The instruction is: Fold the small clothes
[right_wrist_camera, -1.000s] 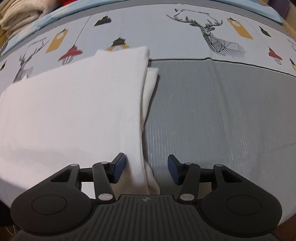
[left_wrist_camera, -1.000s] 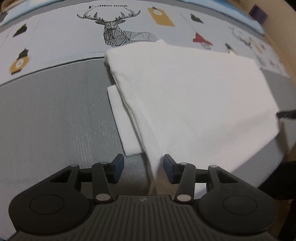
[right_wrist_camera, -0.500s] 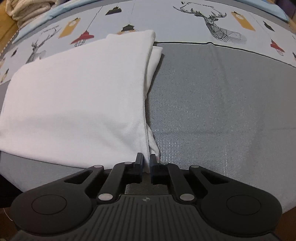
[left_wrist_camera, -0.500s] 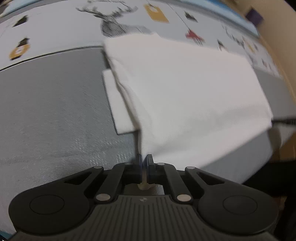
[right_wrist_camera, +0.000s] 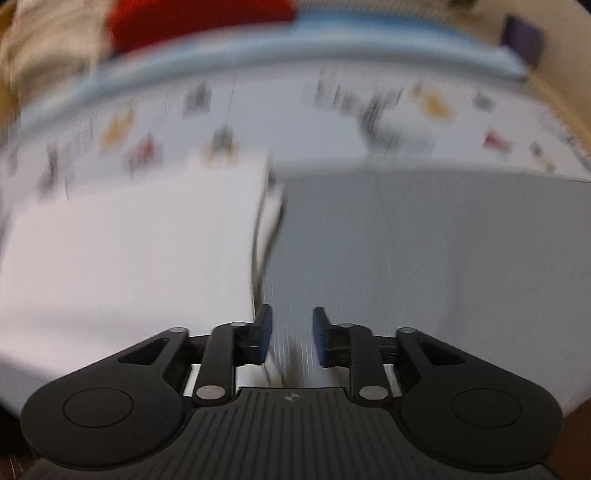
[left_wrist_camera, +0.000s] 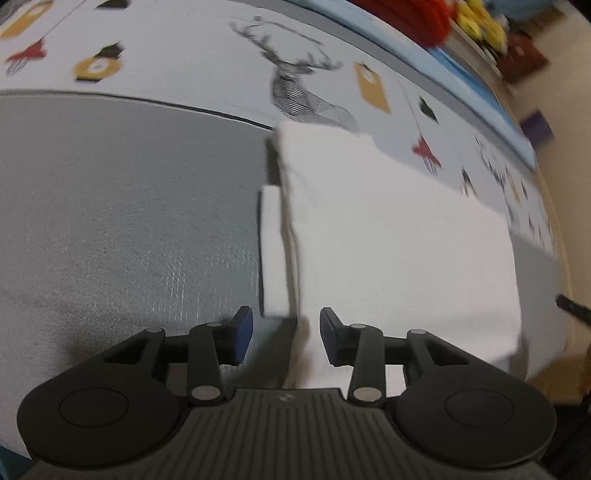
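Observation:
A folded white garment [left_wrist_camera: 388, 240] lies flat, half on the grey cloth [left_wrist_camera: 129, 203] and half on the printed sheet [left_wrist_camera: 184, 66]. A narrower white layer sticks out along its left fold. My left gripper [left_wrist_camera: 286, 339] hovers over the garment's near left corner. Its jaws are opening, and the fold edge runs below the gap without touching the blue pads. In the blurred right wrist view the garment [right_wrist_camera: 129, 258] fills the left half. My right gripper [right_wrist_camera: 291, 336] is over its near right edge, jaws opening, with mostly grey cloth [right_wrist_camera: 424, 240] showing between the pads.
Deer and lantern prints cover the pale sheet beyond the grey cloth. A red item [right_wrist_camera: 199, 18] and a beige folded pile [right_wrist_camera: 44, 44] sit at the far edge. A purple object [left_wrist_camera: 535, 127] stands off to the right. A dark tip [left_wrist_camera: 572, 306] shows past the garment's right side.
Both grippers were open a second ago, shut at the garment's near edge half a second ago, and stand apart again now. The right view has lifted and blurred, and the left view has shifted sideways.

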{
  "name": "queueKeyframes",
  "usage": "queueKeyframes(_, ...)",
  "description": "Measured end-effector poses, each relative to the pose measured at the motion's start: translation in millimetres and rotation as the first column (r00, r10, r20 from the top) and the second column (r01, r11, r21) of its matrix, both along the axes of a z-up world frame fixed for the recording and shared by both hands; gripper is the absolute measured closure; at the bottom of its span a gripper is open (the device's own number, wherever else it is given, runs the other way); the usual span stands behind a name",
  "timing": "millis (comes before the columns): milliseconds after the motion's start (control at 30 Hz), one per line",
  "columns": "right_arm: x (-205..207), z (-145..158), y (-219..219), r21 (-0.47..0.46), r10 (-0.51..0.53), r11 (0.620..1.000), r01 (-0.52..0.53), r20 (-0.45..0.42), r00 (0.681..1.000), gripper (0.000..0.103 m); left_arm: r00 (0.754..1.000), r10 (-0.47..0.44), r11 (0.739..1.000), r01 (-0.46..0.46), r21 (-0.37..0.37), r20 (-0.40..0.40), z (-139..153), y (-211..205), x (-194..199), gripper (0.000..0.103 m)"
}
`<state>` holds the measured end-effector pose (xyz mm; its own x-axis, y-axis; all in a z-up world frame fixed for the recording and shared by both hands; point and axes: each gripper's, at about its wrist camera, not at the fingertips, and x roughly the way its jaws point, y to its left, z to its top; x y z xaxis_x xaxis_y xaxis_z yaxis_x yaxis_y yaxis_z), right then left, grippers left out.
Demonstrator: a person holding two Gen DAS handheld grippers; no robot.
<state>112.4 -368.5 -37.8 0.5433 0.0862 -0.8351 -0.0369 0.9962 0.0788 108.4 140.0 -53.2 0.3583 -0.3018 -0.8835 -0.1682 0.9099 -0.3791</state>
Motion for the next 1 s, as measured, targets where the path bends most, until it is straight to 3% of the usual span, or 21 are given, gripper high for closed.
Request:
queueKeyframes(133, -11.5, 10.9, -14.8, 0.158, -0.106, 0.984, 0.082, 0.155, 0.982, 0.075, 0.998, 0.061, 0.997, -0.062, -0.055, -0.028, -5.6, 6.5, 13.1, 0.056)
queueKeyframes(200, -7.6, 6.9, -15.2, 0.170, -0.143, 0.978, 0.119, 0.135, 0.980, 0.075, 0.996, 0.078, 0.995, -0.081, -0.066, -0.047, -13.3, 7.8, 23.8, 0.051)
queueKeyframes(300, -3.0, 5.1, -14.4, 0.216, -0.192, 0.964, 0.158, 0.146, 0.970, 0.075, 0.991, 0.089, 0.994, -0.094, -0.058, -0.095, -25.8, 1.2, 38.5, 0.051)
queueKeyframes(433, 3.8, -5.1, -12.0, 0.184, -0.189, 0.968, 0.168, 0.103, 0.977, 0.075, 0.989, 0.087, 0.991, -0.097, -0.089, -0.118, -39.4, -8.4, 52.7, 0.051)
queueKeyframes(533, 5.8, -6.7, -11.9, 0.163, -0.179, 0.973, 0.162, 0.099, 0.979, 0.075, 0.993, 0.048, 0.997, -0.055, -0.057, -0.110, -41.5, -26.4, 61.3, 0.055)
queueKeyframes(600, 6.2, -7.2, -14.9, 0.159, -0.185, 0.973, 0.167, 0.101, 0.978, 0.075, 0.995, 0.008, 0.999, -0.011, -0.033, -0.096, -41.4, -39.9, 66.0, 0.074)
queueKeyframes(667, 5.2, -6.5, -18.5, 0.167, -0.197, 0.970, 0.179, 0.100, 0.975, 0.075, 0.996, -0.025, 1.000, 0.025, 0.007, -0.084, -42.3, -51.5, 67.8, 0.080)
queueKeyframes(800, 5.0, -5.8, -22.9, 0.202, -0.229, 0.957, 0.207, 0.092, 0.969, 0.075, 0.998, -0.046, 0.998, 0.047, 0.030, -0.048, -36.9, -56.2, 64.1, 0.085)
queueKeyframes(933, 9.9, -6.3, -13.6, 0.224, -0.240, 0.950, 0.216, 0.086, 0.967, 0.075, 0.998, -0.045, 0.999, 0.044, 0.030, 0.043, -15.2, -41.8, 50.4, 0.086)
queueKeyframes(1000, 13.4, -6.7, -2.7, 0.225, -0.228, 0.953, 0.204, 0.087, 0.970, 0.075, 0.997, -0.030, 0.995, 0.023, 0.098, 0.068, -4.0, -31.2, 41.0, 0.086)
